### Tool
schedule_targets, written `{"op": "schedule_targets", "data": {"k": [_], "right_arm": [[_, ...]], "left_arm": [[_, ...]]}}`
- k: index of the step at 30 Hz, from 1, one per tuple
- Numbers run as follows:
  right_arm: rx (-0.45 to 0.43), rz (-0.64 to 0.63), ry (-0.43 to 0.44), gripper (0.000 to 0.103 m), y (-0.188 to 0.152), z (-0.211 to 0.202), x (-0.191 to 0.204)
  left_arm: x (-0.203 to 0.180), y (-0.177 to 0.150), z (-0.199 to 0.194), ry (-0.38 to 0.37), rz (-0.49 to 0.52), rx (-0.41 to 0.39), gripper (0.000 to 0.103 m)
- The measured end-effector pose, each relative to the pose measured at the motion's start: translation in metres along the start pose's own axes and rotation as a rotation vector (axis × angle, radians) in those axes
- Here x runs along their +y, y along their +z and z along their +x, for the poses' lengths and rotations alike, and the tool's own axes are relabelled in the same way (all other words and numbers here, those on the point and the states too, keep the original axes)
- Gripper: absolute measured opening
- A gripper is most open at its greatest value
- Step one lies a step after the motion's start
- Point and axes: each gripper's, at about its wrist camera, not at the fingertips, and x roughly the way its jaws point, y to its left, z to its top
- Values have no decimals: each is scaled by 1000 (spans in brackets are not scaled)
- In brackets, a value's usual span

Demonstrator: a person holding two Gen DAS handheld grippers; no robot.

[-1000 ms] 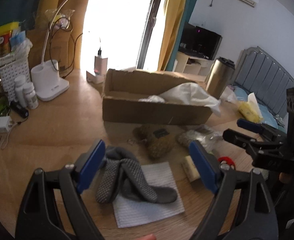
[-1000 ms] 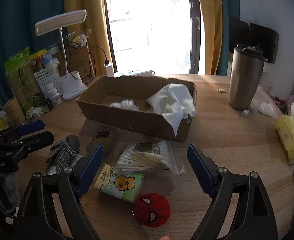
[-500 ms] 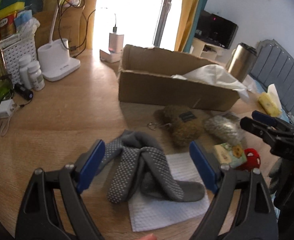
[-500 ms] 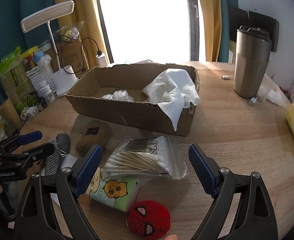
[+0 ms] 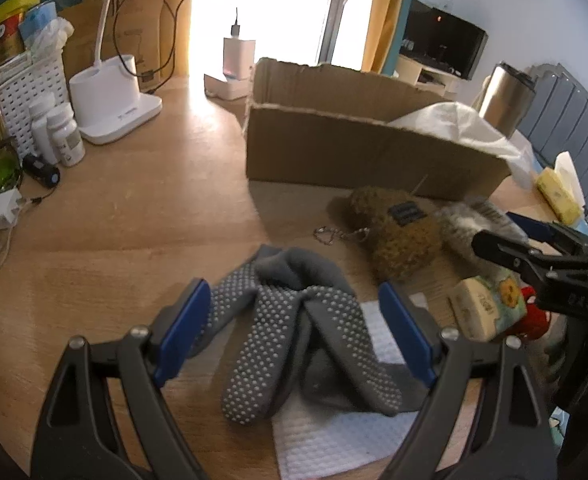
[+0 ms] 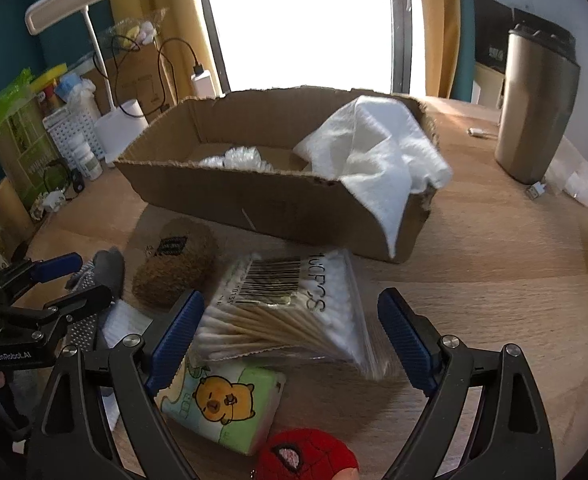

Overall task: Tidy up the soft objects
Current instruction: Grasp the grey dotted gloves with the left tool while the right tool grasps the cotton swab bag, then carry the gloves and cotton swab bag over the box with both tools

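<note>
Grey dotted socks (image 5: 294, 328) lie crossed on a white cloth (image 5: 334, 436), and my left gripper (image 5: 294, 332) hangs open just above them, jaws either side, not pressing. A brown plush (image 5: 398, 236) with a keychain rests behind them. My right gripper (image 6: 290, 340) stands open over a bag of cotton swabs (image 6: 290, 308); a tissue pack with a yellow bear (image 6: 222, 404) and a red spider plush (image 6: 306, 456) lie nearer. The cardboard box (image 6: 278, 208) holds a white cloth (image 6: 374, 160) draped over its right end.
A steel tumbler (image 6: 534, 108) stands at the right. A white desk lamp (image 5: 110, 100), pill bottles (image 5: 60, 134), a white basket (image 5: 22, 100) and cables crowd the left side. A charger (image 5: 236, 64) sits behind the box, a yellow pack (image 5: 558, 196) far right.
Both grippers have come down and forward: the left closer over the socks, the right closer over the swab bag. The objects have not moved.
</note>
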Motion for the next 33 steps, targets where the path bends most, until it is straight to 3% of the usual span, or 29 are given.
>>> {"op": "schedule_targets", "data": {"k": [9, 11, 15, 16, 20, 33], "right_arm": [[27, -4, 4, 91, 3, 9, 0], [33, -2, 6, 90, 3, 11, 0], [39, -12, 18, 78, 3, 11, 4], [38, -16, 16, 76, 3, 11, 5], [33, -30, 19, 75, 3, 8, 9], [-29, -40, 18, 75, 4, -19, 14]], "left_arm": [[-4, -2, 6, 0, 25, 21, 86], [-5, -3, 6, -2, 26, 20, 77], [-7, -3, 5, -4, 43, 19, 64], [-8, -3, 4, -8, 49, 19, 56], [-10, -4, 2, -26, 55, 21, 44], [-18, 1, -26, -83, 71, -44, 38]]}}
